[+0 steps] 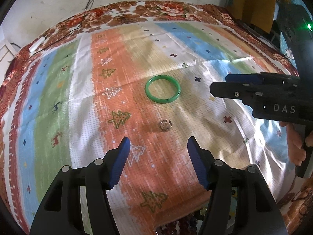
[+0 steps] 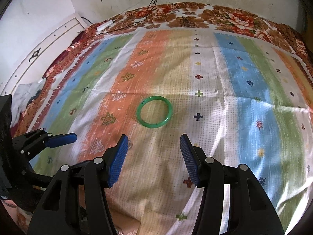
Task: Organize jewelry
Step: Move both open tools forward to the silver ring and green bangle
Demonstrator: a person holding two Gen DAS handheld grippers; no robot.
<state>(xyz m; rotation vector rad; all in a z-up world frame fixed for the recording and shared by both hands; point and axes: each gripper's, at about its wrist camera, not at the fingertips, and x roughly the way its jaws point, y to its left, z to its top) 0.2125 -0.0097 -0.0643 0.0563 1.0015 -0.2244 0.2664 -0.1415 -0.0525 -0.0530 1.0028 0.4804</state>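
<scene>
A green bangle [image 1: 162, 89] lies flat on the striped cloth; it also shows in the right wrist view [image 2: 154, 112]. A small clear ring [image 1: 165, 125] lies on the cloth nearer to me, just ahead of my open, empty left gripper [image 1: 158, 146]. In the right wrist view the ring is mostly hidden behind the left finger. My right gripper [image 2: 154, 144] is open and empty, a short way short of the bangle. It shows from the side in the left wrist view [image 1: 219, 86], to the right of the bangle.
A colourful striped cloth [image 1: 117, 68] covers a floral-covered surface [image 2: 215, 17]. Dark red beads [image 1: 180, 225] lie at the bottom edge under my left gripper. Cables [image 2: 137, 21] and a white adapter [image 2: 105, 25] lie at the far edge by the wall.
</scene>
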